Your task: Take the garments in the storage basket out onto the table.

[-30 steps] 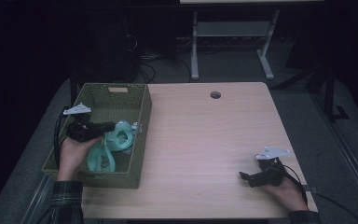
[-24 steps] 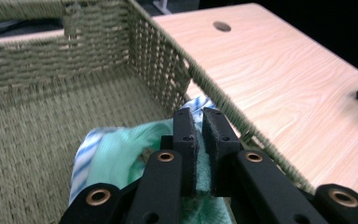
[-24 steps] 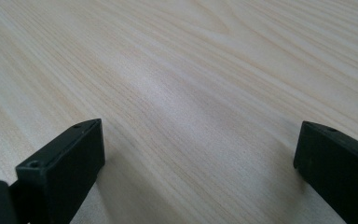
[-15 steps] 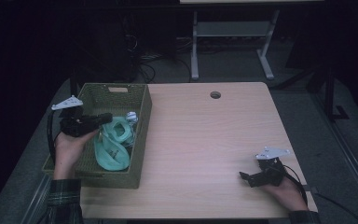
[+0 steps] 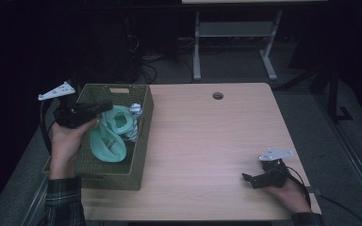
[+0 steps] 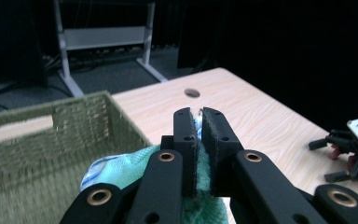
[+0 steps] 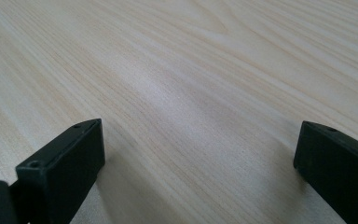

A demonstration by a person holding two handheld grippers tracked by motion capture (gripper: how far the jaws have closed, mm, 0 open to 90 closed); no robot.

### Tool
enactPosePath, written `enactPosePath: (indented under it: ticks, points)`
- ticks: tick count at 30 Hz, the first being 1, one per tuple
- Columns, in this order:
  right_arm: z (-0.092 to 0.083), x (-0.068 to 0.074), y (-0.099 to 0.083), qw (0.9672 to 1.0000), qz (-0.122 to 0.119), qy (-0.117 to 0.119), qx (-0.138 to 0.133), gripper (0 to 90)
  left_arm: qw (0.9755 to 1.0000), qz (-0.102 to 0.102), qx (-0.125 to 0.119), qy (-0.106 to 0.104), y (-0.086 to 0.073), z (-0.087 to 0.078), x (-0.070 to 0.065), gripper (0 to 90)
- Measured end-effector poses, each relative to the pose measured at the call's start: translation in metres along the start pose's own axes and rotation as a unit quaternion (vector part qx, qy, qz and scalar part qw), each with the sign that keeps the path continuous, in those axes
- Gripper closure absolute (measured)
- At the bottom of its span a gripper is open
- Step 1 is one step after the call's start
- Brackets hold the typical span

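Change: the left gripper (image 5: 87, 112) now sits higher over the basket than a second ago, with the cloth lifted along; the right gripper (image 5: 259, 177) has kept its place.
Baskets: one olive-green woven rectangular basket (image 5: 141, 136) at the left edge of the light wooden table (image 5: 207, 141).
Basket contents: one mint-green knitted cloth (image 5: 111, 136), hanging partly raised, and one white-and-blue patterned piece (image 5: 134, 112) beside it.
Left gripper: jaws clamped on the mint-green cloth (image 6: 121, 170).
Right gripper: jaws wide apart, resting low on the table near its right front corner, holding nothing.
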State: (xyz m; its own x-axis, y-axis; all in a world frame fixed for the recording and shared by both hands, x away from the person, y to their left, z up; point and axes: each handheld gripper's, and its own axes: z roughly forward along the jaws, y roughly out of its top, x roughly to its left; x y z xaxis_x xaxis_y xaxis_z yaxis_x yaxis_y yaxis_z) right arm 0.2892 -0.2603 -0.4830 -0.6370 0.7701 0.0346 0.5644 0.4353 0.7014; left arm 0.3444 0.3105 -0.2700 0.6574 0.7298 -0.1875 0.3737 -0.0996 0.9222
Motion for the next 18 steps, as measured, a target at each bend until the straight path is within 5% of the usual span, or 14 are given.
enactPosePath:
  ticks: [9, 18]
  points:
    - [0.000, 0.000, 0.000, 1.0000, 0.003, -0.001, -0.001, 1.7, 0.9989, 0.007, -0.042, -0.020, 0.015, -0.010, -0.008, 84.0]
    - [0.000, 0.000, 0.000, 1.0000, 0.003, -0.001, -0.001, 1.7, 0.9976, 0.016, -0.041, -0.054, 0.020, -0.003, -0.025, 84.1]
